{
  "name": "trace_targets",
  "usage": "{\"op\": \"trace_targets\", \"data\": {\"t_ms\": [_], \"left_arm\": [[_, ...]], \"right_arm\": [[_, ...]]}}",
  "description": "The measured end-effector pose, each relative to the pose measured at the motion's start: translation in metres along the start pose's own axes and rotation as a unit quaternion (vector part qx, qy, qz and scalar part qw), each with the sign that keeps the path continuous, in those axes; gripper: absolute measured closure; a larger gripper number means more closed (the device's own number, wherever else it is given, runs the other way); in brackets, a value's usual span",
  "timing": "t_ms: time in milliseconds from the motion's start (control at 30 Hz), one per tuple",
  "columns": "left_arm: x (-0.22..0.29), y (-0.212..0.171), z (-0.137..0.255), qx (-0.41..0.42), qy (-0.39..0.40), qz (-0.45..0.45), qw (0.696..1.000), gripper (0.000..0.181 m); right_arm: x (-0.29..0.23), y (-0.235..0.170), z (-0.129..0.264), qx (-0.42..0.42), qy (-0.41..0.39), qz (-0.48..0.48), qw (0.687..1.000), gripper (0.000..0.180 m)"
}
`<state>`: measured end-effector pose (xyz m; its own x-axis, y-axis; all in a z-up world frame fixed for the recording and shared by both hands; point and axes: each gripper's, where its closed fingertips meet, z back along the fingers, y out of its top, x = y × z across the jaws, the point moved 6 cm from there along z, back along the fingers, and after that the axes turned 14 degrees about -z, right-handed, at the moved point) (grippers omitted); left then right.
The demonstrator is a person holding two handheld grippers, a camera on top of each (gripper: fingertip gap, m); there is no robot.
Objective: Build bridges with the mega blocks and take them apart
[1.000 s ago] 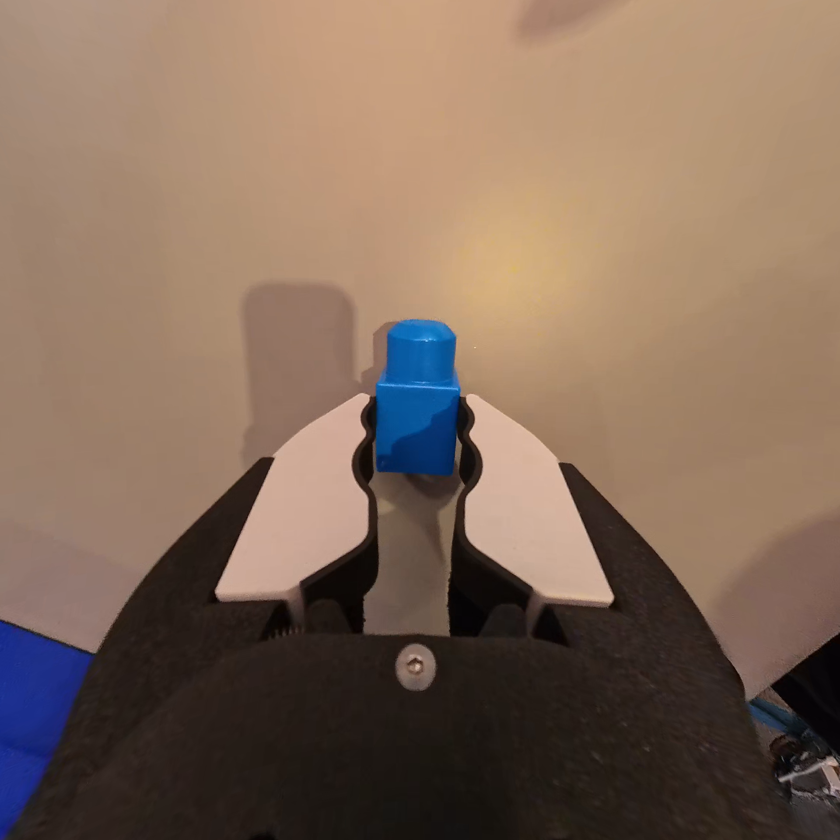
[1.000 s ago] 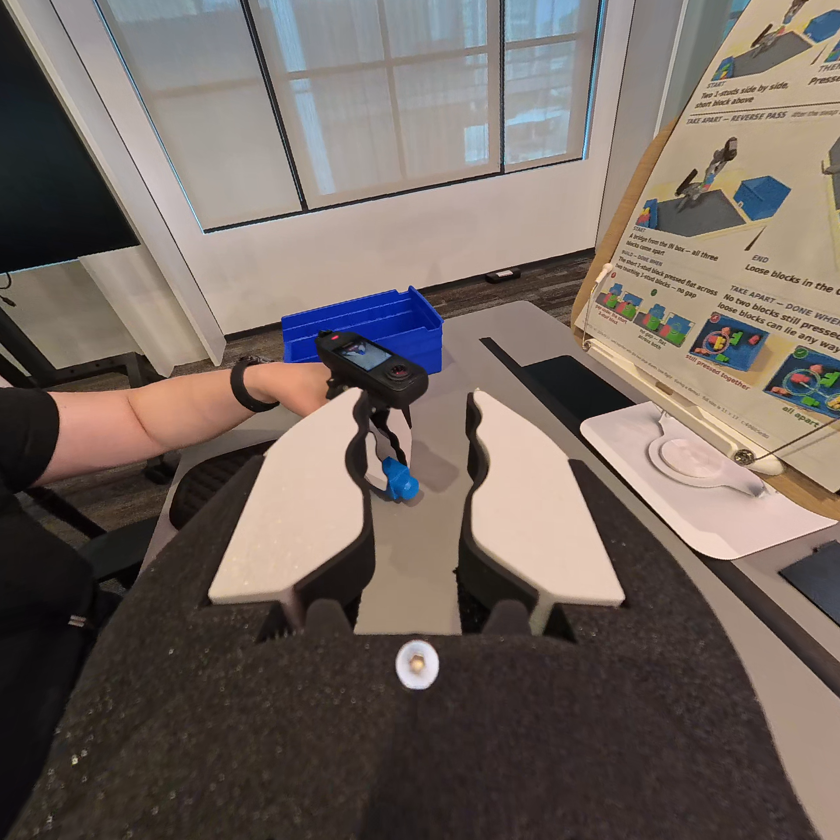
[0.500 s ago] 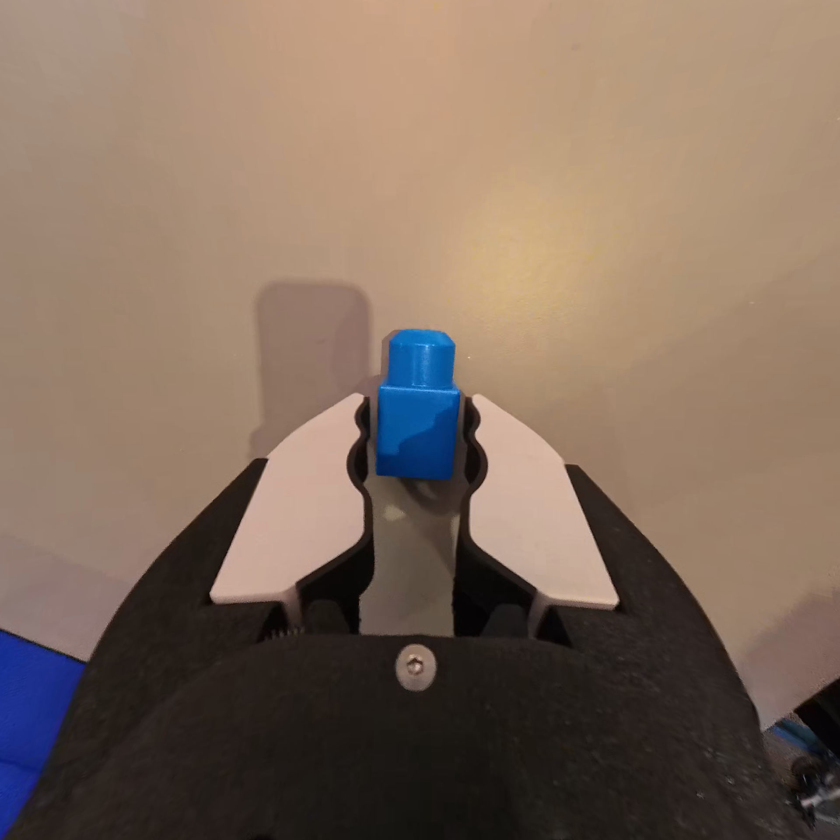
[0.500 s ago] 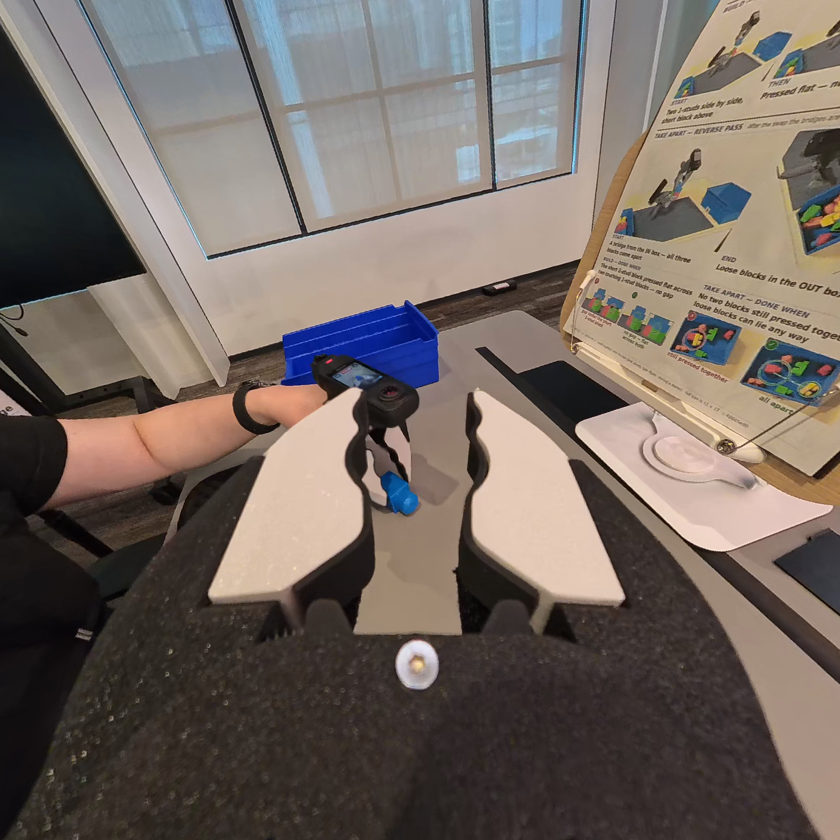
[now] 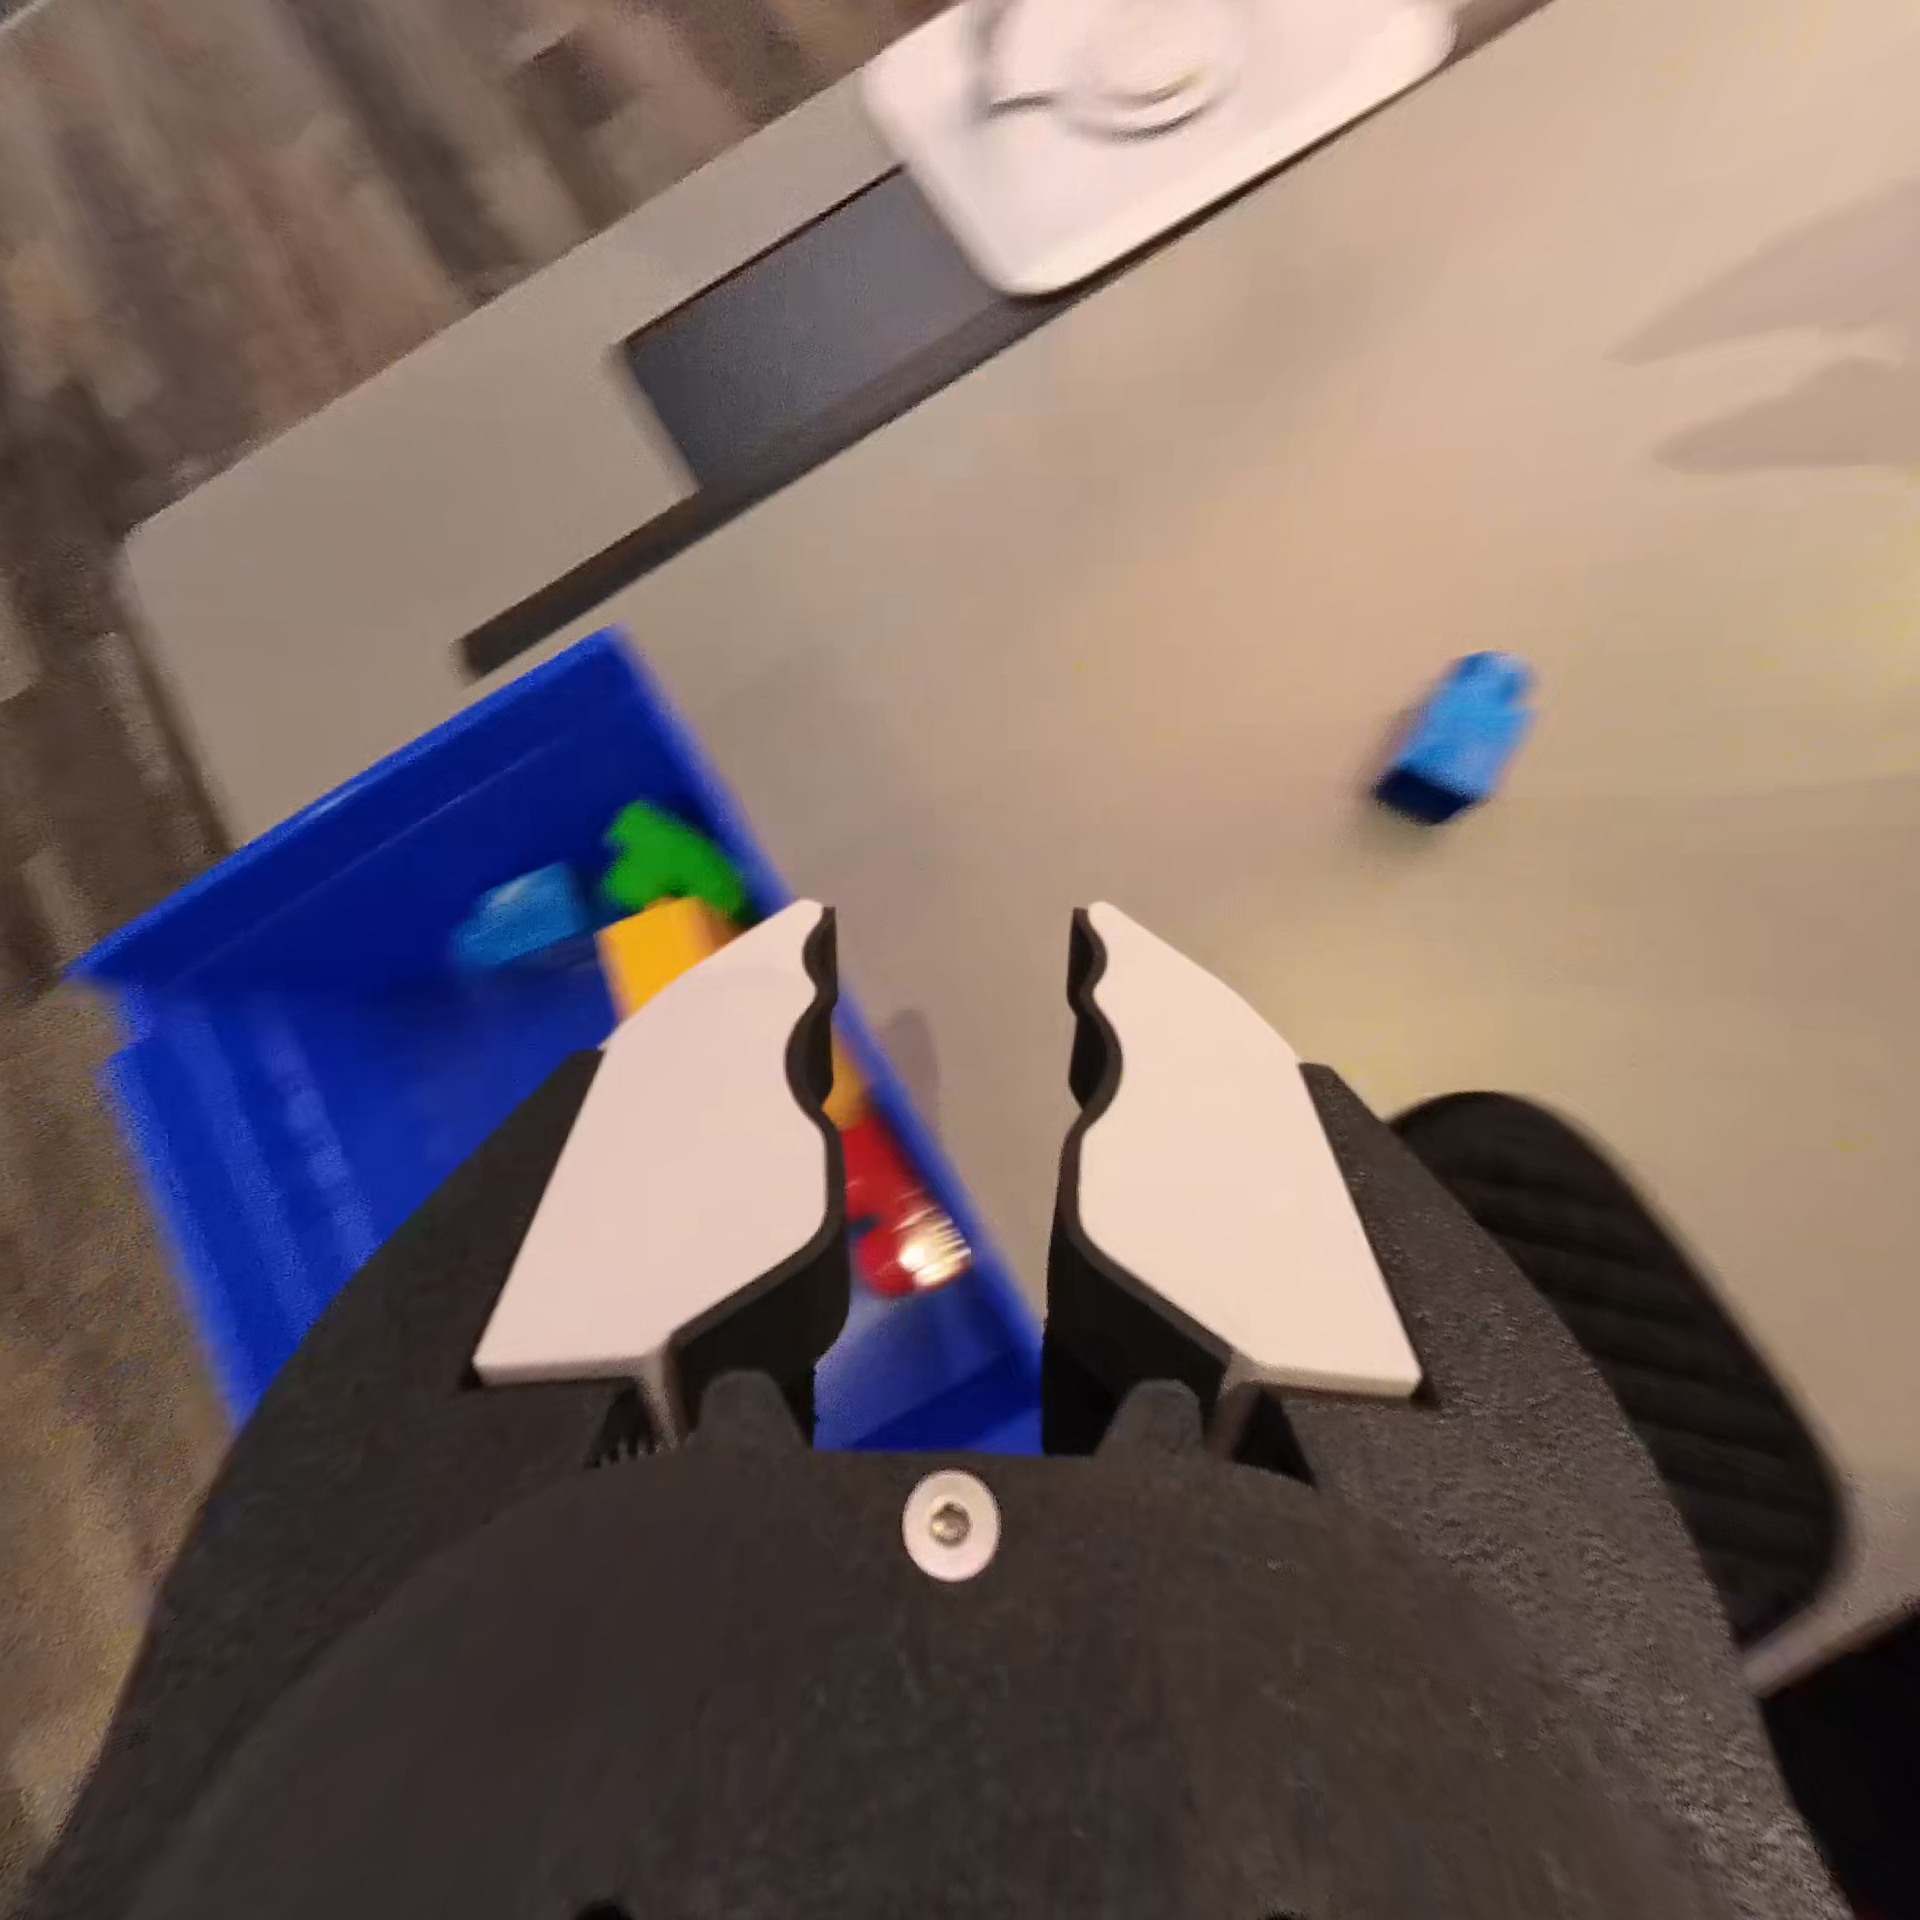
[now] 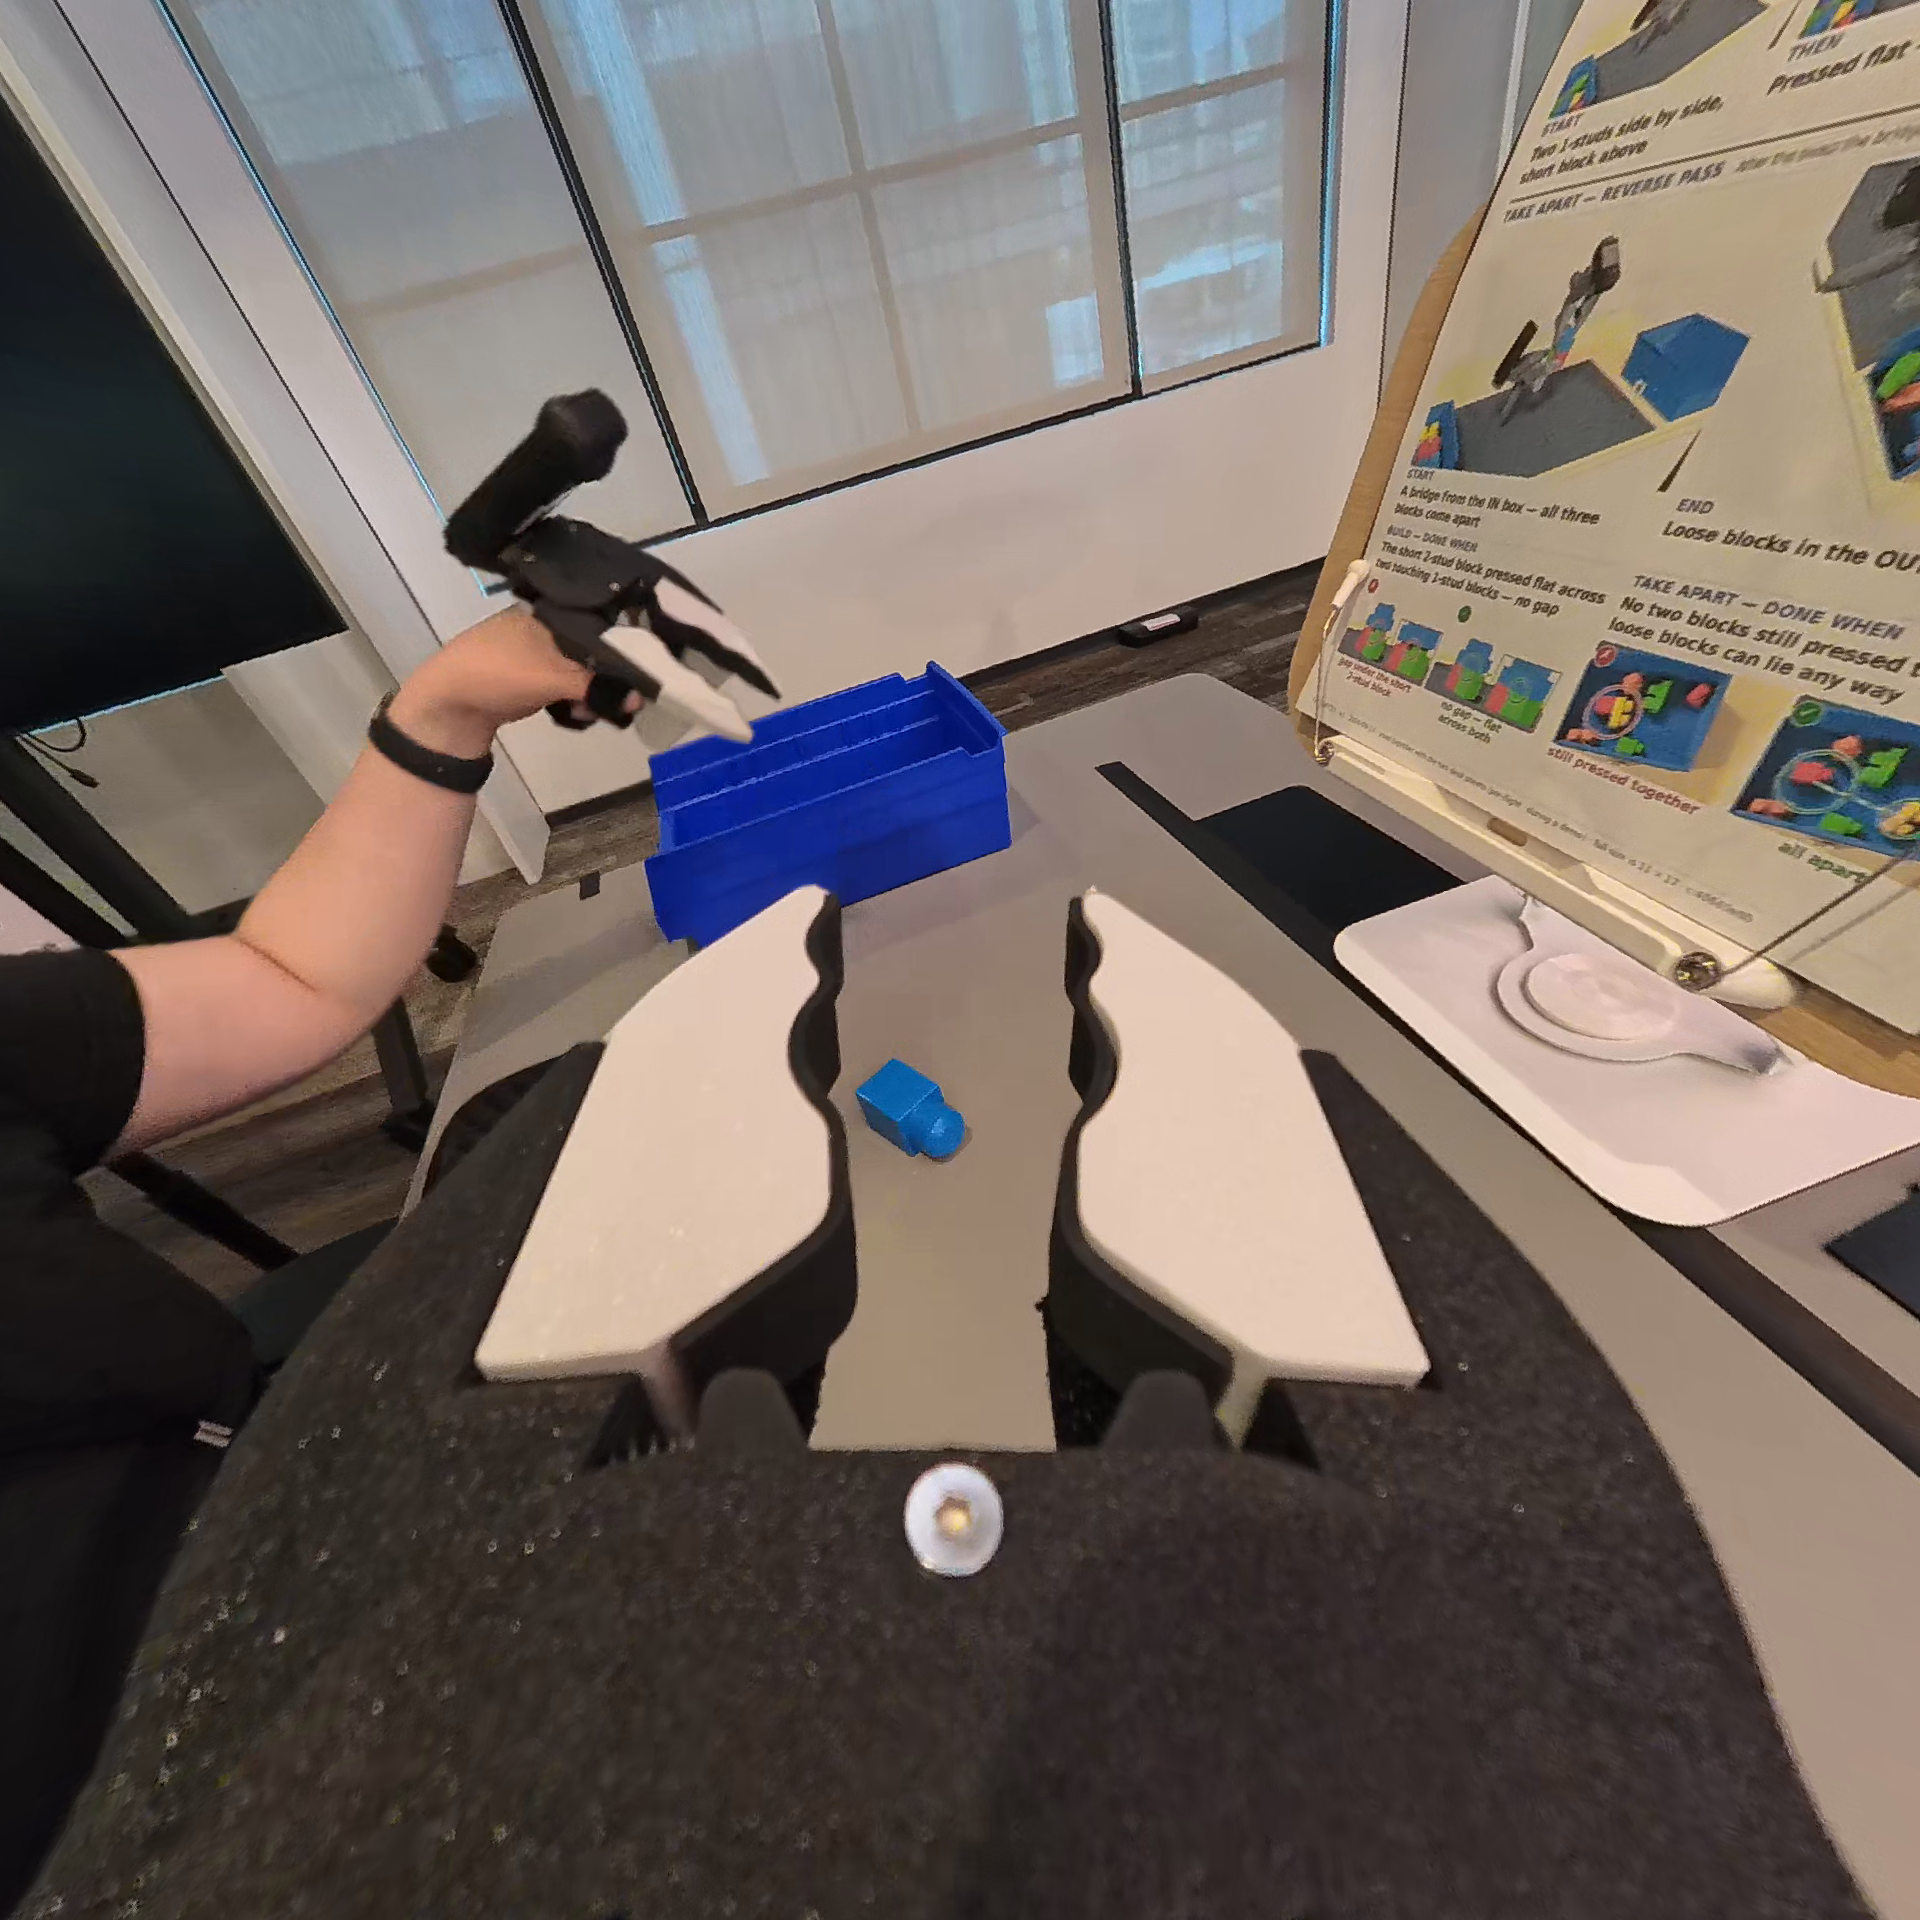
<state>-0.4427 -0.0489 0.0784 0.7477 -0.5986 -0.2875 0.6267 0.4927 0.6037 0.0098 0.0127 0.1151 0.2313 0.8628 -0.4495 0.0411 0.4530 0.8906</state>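
Right wrist view shows the blue block (image 6: 909, 1108) lying on its side on the grey table (image 6: 1164, 997), its single stud pointing toward the near right, loose and touched by nothing. It sits framed between the two fingers of the right gripper (image 6: 951, 930), whose jaws stand apart and empty above it. Beyond the block, at the far end of the table, stands the blue bin (image 6: 831, 800). Over the bin's left end a person's hand (image 6: 499, 675) holds up the left gripper (image 6: 743, 707), tips angled down toward the bin, jaws parted with nothing between them. To the right of the block lies a white tray (image 6: 1558, 1091), and a printed instruction board (image 6: 1683, 468) leans up behind it.

From the left wrist view, which is blurred, the left gripper (image 5: 948, 940) again shows spread and empty. The bin (image 5: 312, 1091) lies to its left, holding green (image 5: 665, 857), yellow (image 5: 665, 951), red (image 5: 894, 1205) and blue (image 5: 520, 925) blocks. The loose blue block (image 5: 1455, 738) rests well to the right of the bin on the bare table (image 5: 1195, 520).
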Motion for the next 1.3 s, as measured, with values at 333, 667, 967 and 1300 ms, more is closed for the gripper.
{"op": "trace_targets", "data": {"t_ms": [333,667,967,1300], "left_arm": [[-0.068,-0.091,-0.081,-0.023,-0.019,0.143,0.989,0.127],[-0.074,-0.099,-0.115,-0.100,-0.001,0.104,0.990,0.146],[-0.068,-0.055,-0.061,0.018,0.010,0.074,0.997,0.146],[0.125,0.070,-0.025,0.146,-0.109,-0.338,0.923,0.146]], "right_arm": [[0.009,-0.014,-0.019,-0.040,-0.017,-0.005,0.999,0.139],[0.019,-0.015,-0.018,-0.041,-0.026,-0.017,0.999,0.139],[0.015,-0.014,-0.019,-0.035,-0.015,-0.019,0.999,0.139],[0.004,-0.066,-0.090,-0.160,0.106,-0.133,0.972,0.144]]}}
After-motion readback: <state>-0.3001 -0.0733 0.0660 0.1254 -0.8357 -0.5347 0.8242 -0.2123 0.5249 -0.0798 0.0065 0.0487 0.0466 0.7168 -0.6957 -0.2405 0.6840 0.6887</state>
